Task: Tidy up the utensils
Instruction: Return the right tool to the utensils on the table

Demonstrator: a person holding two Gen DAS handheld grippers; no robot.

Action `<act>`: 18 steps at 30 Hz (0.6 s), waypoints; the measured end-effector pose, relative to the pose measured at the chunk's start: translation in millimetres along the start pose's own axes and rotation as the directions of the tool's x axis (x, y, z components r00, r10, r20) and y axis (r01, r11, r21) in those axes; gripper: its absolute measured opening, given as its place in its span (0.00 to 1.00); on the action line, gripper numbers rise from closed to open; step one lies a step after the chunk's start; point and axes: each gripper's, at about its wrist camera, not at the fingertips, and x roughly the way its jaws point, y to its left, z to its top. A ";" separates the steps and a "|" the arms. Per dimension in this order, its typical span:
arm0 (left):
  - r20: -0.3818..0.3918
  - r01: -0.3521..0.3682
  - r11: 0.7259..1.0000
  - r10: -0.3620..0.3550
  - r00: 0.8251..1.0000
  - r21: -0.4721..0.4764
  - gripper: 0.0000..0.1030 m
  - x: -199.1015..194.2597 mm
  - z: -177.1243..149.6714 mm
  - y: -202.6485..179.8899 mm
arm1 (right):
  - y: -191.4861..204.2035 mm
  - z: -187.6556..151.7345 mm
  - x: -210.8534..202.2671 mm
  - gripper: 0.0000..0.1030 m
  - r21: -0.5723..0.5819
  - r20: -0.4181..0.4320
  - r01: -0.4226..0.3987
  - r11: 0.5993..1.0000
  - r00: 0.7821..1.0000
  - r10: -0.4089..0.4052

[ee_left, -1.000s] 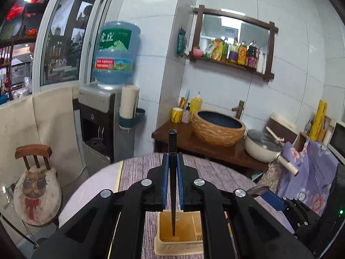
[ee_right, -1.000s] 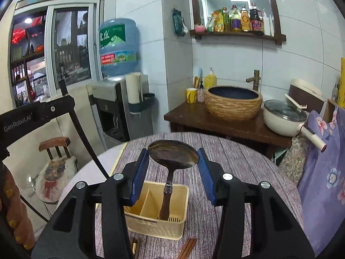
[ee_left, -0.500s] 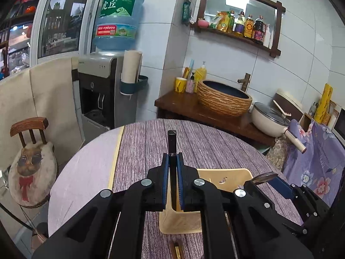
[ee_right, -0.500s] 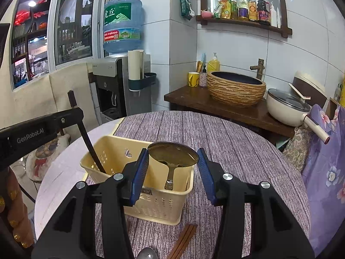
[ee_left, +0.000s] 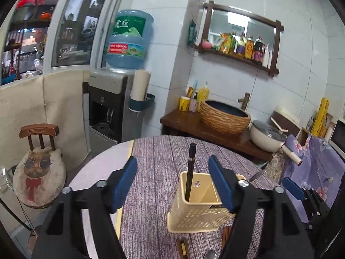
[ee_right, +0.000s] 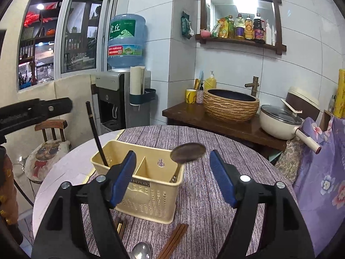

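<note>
Cream plastic caddy [ee_right: 142,185] on the purple-clothed table [ee_right: 215,194] holds both dropped utensils; both grippers have let go.
Left gripper [ee_left: 172,181] and right gripper [ee_right: 172,177] have just been opening and now stand spread, nothing pinched: black chopstick [ee_left: 190,172] leans in the caddy's left compartment, spoon [ee_right: 188,152] stands bowl-up in the right one. Risks, biggest first: light caddy could tip or slide if a jaw clips its rim while pulling away; tall chopstick leans outward and might lever out; spoon is top-heavy and could flop over the wall. Loose chopsticks [ee_right: 174,239] and another spoon [ee_right: 141,250] still lie in front, easy to knock off reaching in. Writing: water jug [ee_right: 126,41] has a green label with large Chinese characters, red strip below unreadable; caddy's dark front tag probably a brand, too blurred.
</note>
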 end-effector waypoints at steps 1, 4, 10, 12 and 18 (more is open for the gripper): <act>0.003 -0.001 1.000 0.001 1.000 0.000 0.77 -5.3 -3.8 2.6 | -2.4 -2.5 -5.4 0.72 0.008 0.003 0.003 1.000 1.000 -0.003; -0.015 -0.017 1.000 0.017 1.000 0.003 0.87 -14.7 -17.7 8.7 | -10.0 -13.0 -25.8 0.79 0.033 0.014 0.001 0.999 1.000 -0.002; -0.096 -0.045 0.999 0.047 0.994 0.022 0.93 -22.4 -59.4 18.7 | -13.8 -49.7 -50.5 0.89 0.015 -0.044 0.024 1.000 0.999 -0.023; -0.128 -0.063 0.997 0.068 0.989 0.044 0.93 -22.7 -76.9 21.4 | -14.4 -66.1 -50.3 0.89 0.008 -0.091 0.043 0.999 0.995 -0.042; -0.254 -0.088 0.992 0.107 0.961 0.085 0.83 -16.3 -131.8 29.6 | -23.3 -129.3 -38.6 0.89 0.066 -0.280 0.086 0.994 0.958 -0.064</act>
